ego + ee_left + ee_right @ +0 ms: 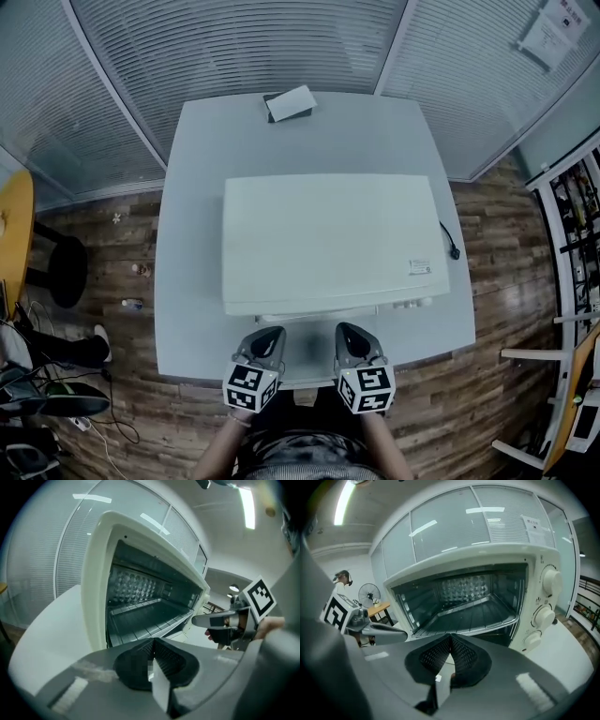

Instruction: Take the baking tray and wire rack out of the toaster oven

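The left gripper's (152, 657) ribbed black pads are pressed together with nothing between them; the right gripper's (450, 654) pads are likewise closed on nothing; both grippers hover side by side just in front of the toaster oven (328, 239), touching neither it nor what is in it; the oven is cream-white, its front stands open, and its cavity is dark with a dimpled shiny back wall; inside, the baking tray (140, 613) is a dark shallow pan with a raised rim, lying level low in the cavity; the wire rack (150, 629) shows as parallel bars at the cavity's front edge, and whether the tray rests directly on it I cannot tell; three white knobs (544, 615) run down the oven's right side; the oven stands on a white table (187, 309), with a small flat box (289, 103) at the table's far edge and a black cord (450, 246) trailing off the oven's right; the floor (487, 394) is wood plank, and glass walls with blinds (234, 47) close the room behind; only the head view shows the oven's plain top and each gripper's marker cube (251, 386); only the gripper views look into the cavity, and the right one alone shows a standing fan (369, 594).
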{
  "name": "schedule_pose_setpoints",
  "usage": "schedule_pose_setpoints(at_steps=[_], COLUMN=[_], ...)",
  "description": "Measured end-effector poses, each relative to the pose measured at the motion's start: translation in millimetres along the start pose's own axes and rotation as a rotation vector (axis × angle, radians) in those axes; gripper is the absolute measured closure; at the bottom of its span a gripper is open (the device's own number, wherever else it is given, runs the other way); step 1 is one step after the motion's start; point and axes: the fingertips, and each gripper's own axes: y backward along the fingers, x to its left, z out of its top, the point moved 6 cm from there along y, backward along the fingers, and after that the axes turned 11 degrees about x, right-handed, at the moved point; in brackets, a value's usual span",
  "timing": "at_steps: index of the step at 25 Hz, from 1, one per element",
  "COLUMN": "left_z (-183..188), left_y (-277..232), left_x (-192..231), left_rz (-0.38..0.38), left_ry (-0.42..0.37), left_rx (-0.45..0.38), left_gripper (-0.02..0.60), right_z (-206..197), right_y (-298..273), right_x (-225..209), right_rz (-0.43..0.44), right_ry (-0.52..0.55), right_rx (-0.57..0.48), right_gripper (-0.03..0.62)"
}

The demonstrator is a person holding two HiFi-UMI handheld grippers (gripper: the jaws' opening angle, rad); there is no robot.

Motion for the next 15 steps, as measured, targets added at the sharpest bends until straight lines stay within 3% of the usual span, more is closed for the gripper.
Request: schedule_pose_setpoints(at_steps=[3,5,8,10,12,15], left_z=[-11.2,-19.1,-32.2,-39.7,-43.4,-42.2], left_y=[-7.4,-12.0,-24.0,-31.9,-36.5,-40.5], left_x=[-0.7,0.4,2.6,4.9,10.5,19.8], left_rz=[-0.039,-0.071,-0.176,-0.275,-0.357,-0.449], left_ry=[0.1,0.196,0.427,0.621,0.811,1.005], left_rx=[0.002,0.0,-0.019,-0.055,-0.116,-0.219], left_gripper=[0.569,0.537,0.518,0.436,0.425,0.425], right_z=[-4.8,-6.5,-8.0,-7.7,-6.4,-4.1], right_y=[-12.2,-20.3,-30.9,-35.7,-39.1,-44.2], right_x=[-6.4,-9.2,-15.0,-18.2,-20.5,-23.6], right_rz=[0.037,0.074,0.132,0.171,0.202,0.25], right_ry=[-0.042,-0.097,-0.197,-0.275,-0.351,-0.446], right_rx=[0.034,0.057,0.075,0.076,0.069,0.052], right_gripper=[0.58,0.54,0.521,0.508,0.507,0.507])
